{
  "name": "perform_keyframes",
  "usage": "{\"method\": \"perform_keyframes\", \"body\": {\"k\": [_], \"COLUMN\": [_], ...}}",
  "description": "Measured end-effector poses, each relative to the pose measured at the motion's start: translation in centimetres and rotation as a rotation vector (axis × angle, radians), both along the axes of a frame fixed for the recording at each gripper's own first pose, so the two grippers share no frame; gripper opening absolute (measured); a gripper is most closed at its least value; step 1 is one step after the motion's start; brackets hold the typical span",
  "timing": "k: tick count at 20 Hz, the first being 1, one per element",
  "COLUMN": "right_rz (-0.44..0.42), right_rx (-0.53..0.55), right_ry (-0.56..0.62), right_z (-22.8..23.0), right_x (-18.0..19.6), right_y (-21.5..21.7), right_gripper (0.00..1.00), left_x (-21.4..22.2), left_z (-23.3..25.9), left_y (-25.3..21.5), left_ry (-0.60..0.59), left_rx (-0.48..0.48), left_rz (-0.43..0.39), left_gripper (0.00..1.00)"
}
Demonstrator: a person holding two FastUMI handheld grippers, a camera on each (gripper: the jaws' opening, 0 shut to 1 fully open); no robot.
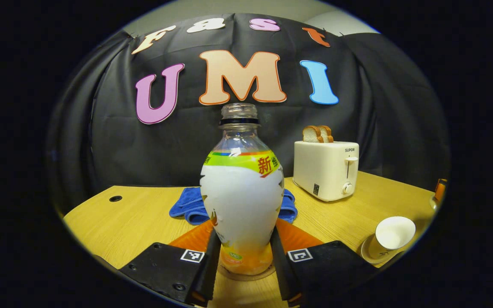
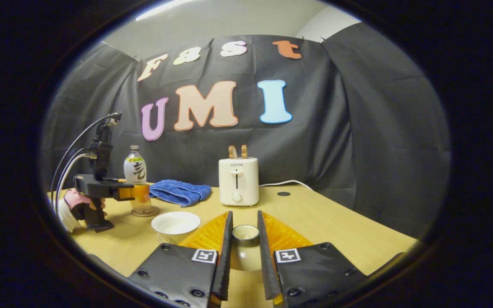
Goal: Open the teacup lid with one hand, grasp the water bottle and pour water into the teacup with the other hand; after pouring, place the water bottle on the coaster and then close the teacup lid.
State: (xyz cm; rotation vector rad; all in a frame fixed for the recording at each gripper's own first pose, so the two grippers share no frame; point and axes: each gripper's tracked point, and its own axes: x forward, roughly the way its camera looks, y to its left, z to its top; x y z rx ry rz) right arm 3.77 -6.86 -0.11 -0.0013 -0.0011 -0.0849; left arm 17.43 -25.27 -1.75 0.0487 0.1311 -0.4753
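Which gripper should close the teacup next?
Right. The right gripper already holds the lid, with the open teacup nearby. The left gripper is at the water bottle on its coaster.

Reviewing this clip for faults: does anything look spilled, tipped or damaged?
Nothing stands out. The water bottle stands upright on the coaster, the teacup sits open, and the table looks dry.

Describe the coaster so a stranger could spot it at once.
Start at the white toaster by the black cloth wall, then go left past the crumpled blue towel. There the water bottle stands between the left tongs on a small round disc: the coaster. It is flat and brownish, unlike the white teacup in front.
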Motion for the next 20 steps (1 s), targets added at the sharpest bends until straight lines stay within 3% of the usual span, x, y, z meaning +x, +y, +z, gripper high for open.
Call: {"method": "perform_keyframes", "body": {"k": [16,19,20], "right_rz": [0.001,0.001,0.001], "right_rx": [0.0,0.0,0.0], "right_ry": [0.001,0.002,0.003], "right_z": [-0.06,-0.07,-0.1], "right_x": [-0.05,-0.01,0.01], "right_y": [0.0,0.03,0.04], "right_gripper": [0.36,0.36,0.36], "left_x": [-0.13,-0.36,-0.45], "left_z": [0.11,0.35,0.2], "left_y": [-0.02,0.18,0.31], "left_ry": [-0.003,-0.003,0.001], "left_rx": [-0.022,-0.034,-0.037], "left_rz": [0.002,0.005,0.009], "left_gripper": [0.76,0.97,0.97]}}
